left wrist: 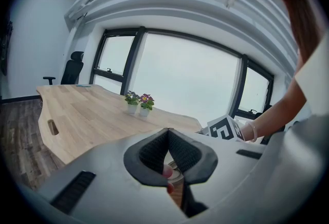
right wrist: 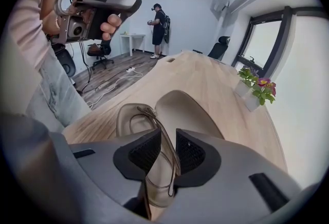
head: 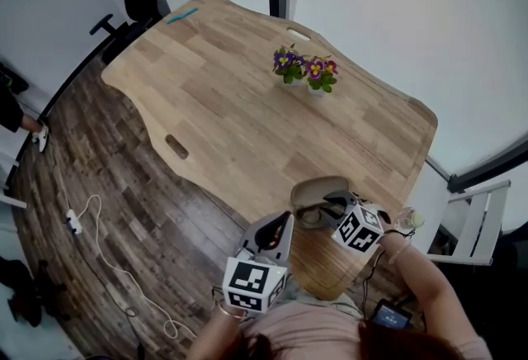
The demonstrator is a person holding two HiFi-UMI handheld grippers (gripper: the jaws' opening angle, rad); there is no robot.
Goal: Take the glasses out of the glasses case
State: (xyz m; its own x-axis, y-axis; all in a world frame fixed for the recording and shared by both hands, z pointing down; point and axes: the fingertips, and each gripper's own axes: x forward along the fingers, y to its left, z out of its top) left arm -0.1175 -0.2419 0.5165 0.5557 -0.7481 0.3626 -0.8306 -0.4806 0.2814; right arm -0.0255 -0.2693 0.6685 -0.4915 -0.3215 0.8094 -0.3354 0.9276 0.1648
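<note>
Our right gripper [right wrist: 165, 142] fingers clamp the translucent brown-framed glasses [right wrist: 134, 115], whose long axis runs straight ahead, beside the open taupe glasses case [right wrist: 205, 110]. Our left gripper [left wrist: 168, 141] is closed and empty.

Before you stands a pale wooden table [head: 223, 102] with wavy edges and rounded corners. It has two oblong cut-out slots, one near its left edge [head: 176, 146] and one near its far edge [head: 299, 35].

Two small white pots of purple and pink flowers [head: 305, 69] stand side by side, just apart, toward the far right of the top. A thin teal stick-like thing [head: 182, 16], too small to identify, lies by the far left corner. An open beige oval glasses case [head: 318, 183] rests at the near edge, closest to you, well apart from the pots.
</note>
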